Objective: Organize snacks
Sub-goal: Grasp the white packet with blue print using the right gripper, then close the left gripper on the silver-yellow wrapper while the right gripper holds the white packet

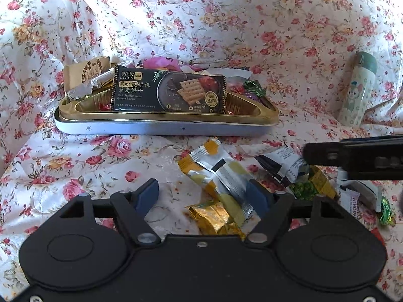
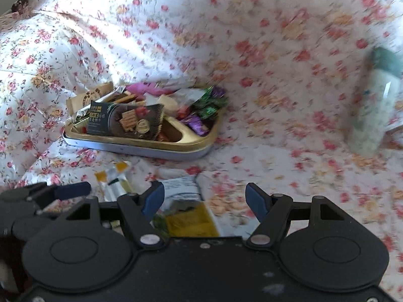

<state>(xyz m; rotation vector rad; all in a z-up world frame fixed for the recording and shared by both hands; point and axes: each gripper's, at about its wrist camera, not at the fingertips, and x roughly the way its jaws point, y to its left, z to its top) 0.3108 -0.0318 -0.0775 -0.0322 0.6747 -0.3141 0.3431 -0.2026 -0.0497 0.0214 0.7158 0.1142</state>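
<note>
Snacks lie loose on the flowered cloth [image 1: 75,156] in front of the tin tray [image 1: 161,128], and more fill the tray itself, where a black biscuit packet [image 1: 168,90] leans upright at its near edge. Through my left camera, my left tongs [image 1: 204,196] stand wide over a silver and yellow wrapper [image 1: 221,176] that lies just before the tray; the wrapper touches my right-hand pad, yet nothing is squeezed. A gold foil sweet [image 1: 214,216] sits nearer me than that wrapper, and a patterned bottle [image 1: 359,93] stands well to the right of the tray. Through my right camera, blurred, my right tongs [image 2: 205,198] gape wide and empty above a white and yellow packet [image 2: 186,209] short of the tray [image 2: 141,148]; my left tongs' tip [image 2: 73,190] shows at the left.
</note>
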